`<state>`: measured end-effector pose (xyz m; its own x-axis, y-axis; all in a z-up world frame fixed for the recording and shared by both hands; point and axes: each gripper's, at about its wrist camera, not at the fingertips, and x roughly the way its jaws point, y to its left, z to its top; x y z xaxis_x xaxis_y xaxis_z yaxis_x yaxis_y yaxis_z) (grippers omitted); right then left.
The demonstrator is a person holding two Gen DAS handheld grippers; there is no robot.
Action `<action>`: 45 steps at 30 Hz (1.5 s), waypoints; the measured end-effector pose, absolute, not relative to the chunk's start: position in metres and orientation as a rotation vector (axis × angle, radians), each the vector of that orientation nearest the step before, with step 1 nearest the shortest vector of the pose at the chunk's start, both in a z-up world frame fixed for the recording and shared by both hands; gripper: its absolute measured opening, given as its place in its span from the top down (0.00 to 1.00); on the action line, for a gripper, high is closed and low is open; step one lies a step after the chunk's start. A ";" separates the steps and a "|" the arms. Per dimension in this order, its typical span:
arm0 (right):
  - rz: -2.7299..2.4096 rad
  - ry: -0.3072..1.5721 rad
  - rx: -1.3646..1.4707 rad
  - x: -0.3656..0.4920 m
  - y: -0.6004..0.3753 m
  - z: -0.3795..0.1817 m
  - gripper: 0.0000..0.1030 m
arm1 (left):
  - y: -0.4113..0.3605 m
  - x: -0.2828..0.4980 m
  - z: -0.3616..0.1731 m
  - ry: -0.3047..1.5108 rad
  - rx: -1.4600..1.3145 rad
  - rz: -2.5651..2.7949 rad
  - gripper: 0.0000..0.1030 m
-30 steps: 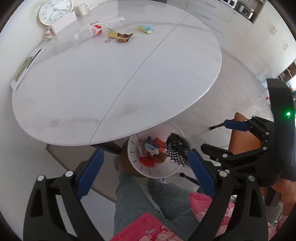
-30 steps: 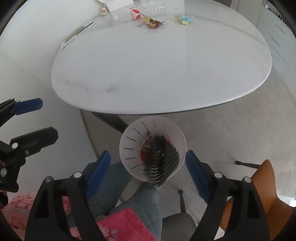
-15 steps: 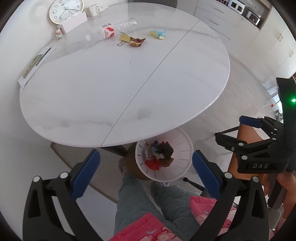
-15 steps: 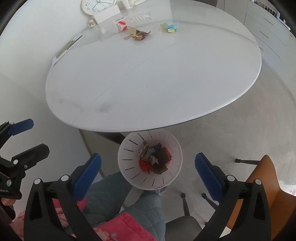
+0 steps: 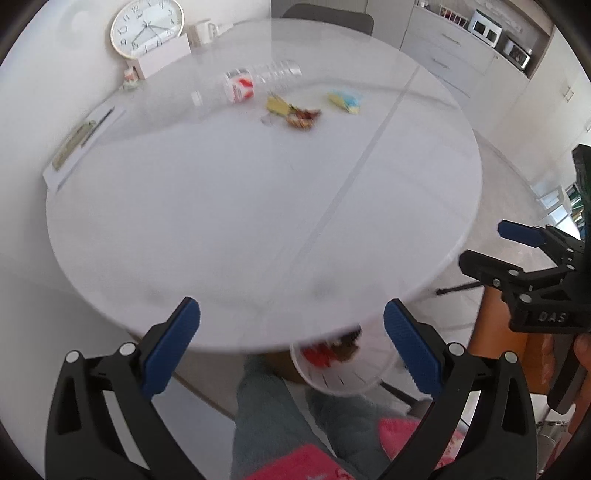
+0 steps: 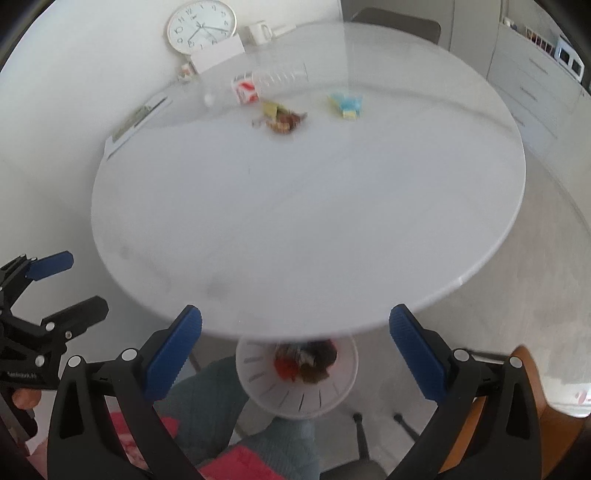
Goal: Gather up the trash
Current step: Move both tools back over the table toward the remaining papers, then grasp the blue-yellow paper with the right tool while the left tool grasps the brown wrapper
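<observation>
A round white table [image 5: 221, 221] fills most of both wrist views, a seam running across its top. Under its near edge, half hidden, a white slotted bin [image 6: 299, 384] stands on the floor at the person's grey-trousered legs [image 5: 273, 406]; crumpled red and brown wrappers [image 6: 303, 360] lie inside it. An orange chair [image 6: 546, 406] stands to the right of the bin.

On the far side of the table a clear plastic bottle [image 5: 258, 79] with a red and white label lies on its side. Just beside it sit a yellow and brown wrapper [image 5: 291, 110] and, a little apart to the right, a blue and yellow wrapper [image 5: 345, 101]. A gold-rimmed clock [image 6: 201, 27] leans against the wall behind a white box [image 6: 218, 53], with a white mug [image 6: 258, 32] near it. A flat paper strip [image 5: 79, 138] lies at the left rim.

The left tongs [image 5: 291, 350] stand wide, nothing between their blue pads. The right tongs [image 6: 295, 349] also stand wide and empty above the near edge of the table.
</observation>
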<state>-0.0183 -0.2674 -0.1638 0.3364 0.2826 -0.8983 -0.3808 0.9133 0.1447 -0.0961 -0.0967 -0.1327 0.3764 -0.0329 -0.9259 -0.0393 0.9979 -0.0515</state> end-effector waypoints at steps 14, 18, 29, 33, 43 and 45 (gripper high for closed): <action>0.337 1.138 -0.017 0.151 -0.199 -0.196 0.02 | -0.005 0.098 -0.163 1.171 0.080 -0.142 0.07; 0.281 1.129 0.003 0.202 -0.198 -0.212 0.02 | -0.006 0.137 -0.179 1.182 0.037 -0.165 0.07; 0.221 1.162 -0.057 0.295 -0.191 -0.262 0.15 | -0.031 0.177 -0.214 1.217 -0.069 -0.196 0.07; 0.221 1.187 -0.089 0.302 -0.191 -0.274 0.37 | -0.040 0.179 -0.218 1.230 -0.111 -0.190 0.07; 0.272 1.162 -0.067 0.287 -0.213 -0.270 0.65 | -0.078 0.185 -0.224 1.233 -0.187 -0.085 0.17; 0.269 1.154 -0.054 0.282 -0.223 -0.267 0.65 | -0.083 0.190 -0.229 1.248 -0.227 -0.044 0.19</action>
<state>0.2815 -0.2232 -0.2667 0.3763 0.1825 -0.9083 -0.2382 0.9665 0.0956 0.1902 -0.0826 -0.2294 0.3197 -0.1563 -0.9345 -0.0907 0.9767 -0.1944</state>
